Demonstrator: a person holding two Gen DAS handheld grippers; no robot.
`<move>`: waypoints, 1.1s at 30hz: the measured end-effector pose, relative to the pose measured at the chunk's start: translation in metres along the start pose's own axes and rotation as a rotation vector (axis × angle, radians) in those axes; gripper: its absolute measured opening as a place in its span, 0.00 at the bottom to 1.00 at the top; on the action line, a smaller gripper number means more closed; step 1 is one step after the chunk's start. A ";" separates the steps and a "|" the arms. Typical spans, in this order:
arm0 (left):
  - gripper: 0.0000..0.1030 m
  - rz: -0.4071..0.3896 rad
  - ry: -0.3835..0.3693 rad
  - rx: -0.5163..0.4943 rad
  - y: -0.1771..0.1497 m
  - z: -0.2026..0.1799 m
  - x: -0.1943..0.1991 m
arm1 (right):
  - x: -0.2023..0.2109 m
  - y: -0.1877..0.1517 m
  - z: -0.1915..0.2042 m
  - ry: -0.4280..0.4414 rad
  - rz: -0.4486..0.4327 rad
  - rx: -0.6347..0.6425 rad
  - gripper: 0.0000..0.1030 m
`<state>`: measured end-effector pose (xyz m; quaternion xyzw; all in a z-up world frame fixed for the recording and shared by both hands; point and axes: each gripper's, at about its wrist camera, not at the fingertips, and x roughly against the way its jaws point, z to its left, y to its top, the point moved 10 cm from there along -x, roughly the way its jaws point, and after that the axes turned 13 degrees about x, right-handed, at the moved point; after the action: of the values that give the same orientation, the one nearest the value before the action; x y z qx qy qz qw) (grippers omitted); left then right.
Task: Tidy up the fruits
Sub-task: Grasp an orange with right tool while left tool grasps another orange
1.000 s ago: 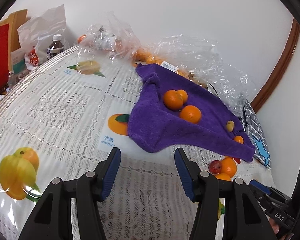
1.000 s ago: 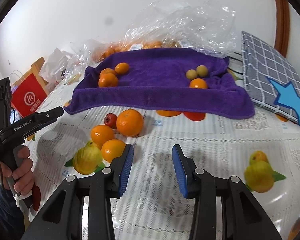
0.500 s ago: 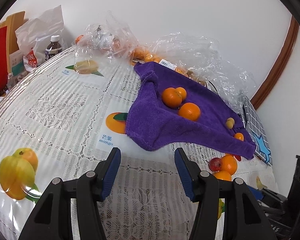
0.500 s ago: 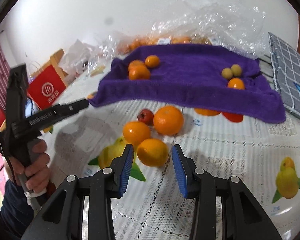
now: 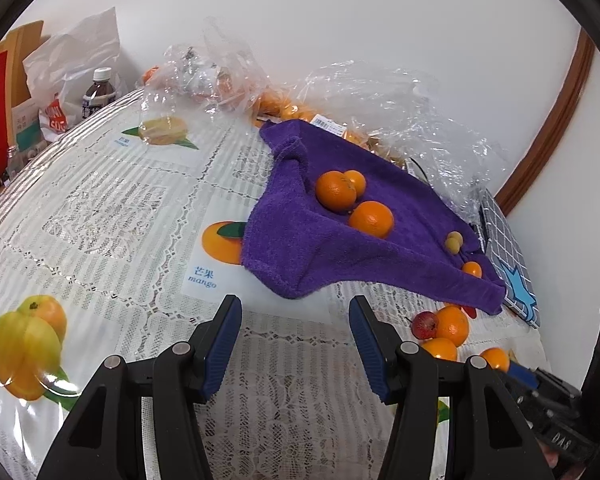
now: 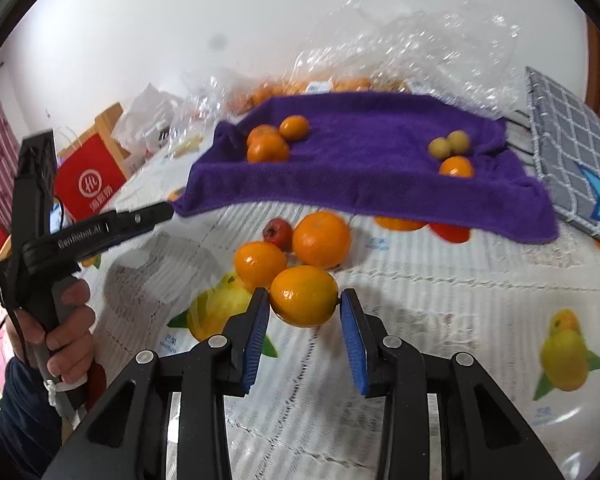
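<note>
Gripping an orange (image 6: 303, 296) at its two sides, the right gripper (image 6: 304, 303) is shown with its blue pads pressed against the fruit, the jaws having just been closing onto it; the orange is held just above the lace-patterned tablecloth (image 6: 440, 288). Close behind it, a second orange (image 6: 260, 262), a larger orange (image 6: 321, 239) and a small red fruit (image 6: 277, 232) are grouped on the cloth, the larger orange and the red fruit side by side. A purple towel (image 6: 360, 168) is spread further back, and on it two sets of fruit are laid: three oranges (image 6: 268, 147) at its left part, and two small yellowish fruits (image 6: 449, 144) with one small orange (image 6: 456, 167) at its right part. The left gripper (image 5: 295, 344) is held over bare tablecloth with its jaws apart and nothing between them (its handle is seen grasped by a hand (image 6: 62, 332) in the right wrist view). Clear plastic bags (image 5: 400, 120) containing more oranges are seen beyond the towel, against the wall; a grey checked cushion (image 6: 576, 152) with a blue star lies at the towel's right edge.
</note>
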<state>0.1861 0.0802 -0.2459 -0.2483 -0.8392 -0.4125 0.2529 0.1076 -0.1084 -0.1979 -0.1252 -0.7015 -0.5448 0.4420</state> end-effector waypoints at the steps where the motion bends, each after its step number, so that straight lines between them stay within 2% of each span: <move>1: 0.51 -0.001 -0.006 -0.004 0.000 -0.001 0.001 | 0.003 0.000 -0.004 -0.010 -0.006 -0.004 0.35; 4: 0.51 0.013 -0.034 -0.019 -0.004 -0.008 0.001 | 0.009 -0.004 -0.020 -0.038 -0.004 -0.027 0.35; 8: 0.51 0.078 -0.108 -0.015 -0.013 -0.021 -0.002 | 0.023 -0.008 -0.040 -0.069 -0.014 -0.064 0.35; 14: 0.51 0.152 -0.218 -0.013 -0.037 -0.060 -0.006 | 0.046 -0.014 -0.070 -0.125 -0.046 -0.102 0.35; 18: 0.51 0.197 -0.201 -0.091 -0.058 -0.088 -0.018 | 0.057 -0.020 -0.086 -0.171 -0.044 -0.109 0.35; 23: 0.51 0.247 -0.110 -0.169 -0.075 -0.100 -0.034 | 0.065 -0.027 -0.101 -0.193 -0.049 -0.130 0.35; 26: 0.51 0.233 -0.096 -0.183 -0.078 -0.100 -0.037 | 0.063 -0.030 -0.106 -0.195 -0.041 -0.145 0.35; 30: 0.36 0.244 -0.074 -0.179 -0.076 -0.099 -0.040 | 0.060 -0.030 -0.106 -0.176 -0.039 -0.162 0.35; 33: 0.35 0.249 -0.087 -0.179 -0.077 -0.100 -0.040 | 0.058 -0.026 -0.106 -0.164 -0.044 -0.169 0.35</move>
<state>0.1898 -0.0510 -0.2621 -0.3898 -0.7717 -0.4401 0.2425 0.1085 -0.2282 -0.1695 -0.1907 -0.6895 -0.5996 0.3588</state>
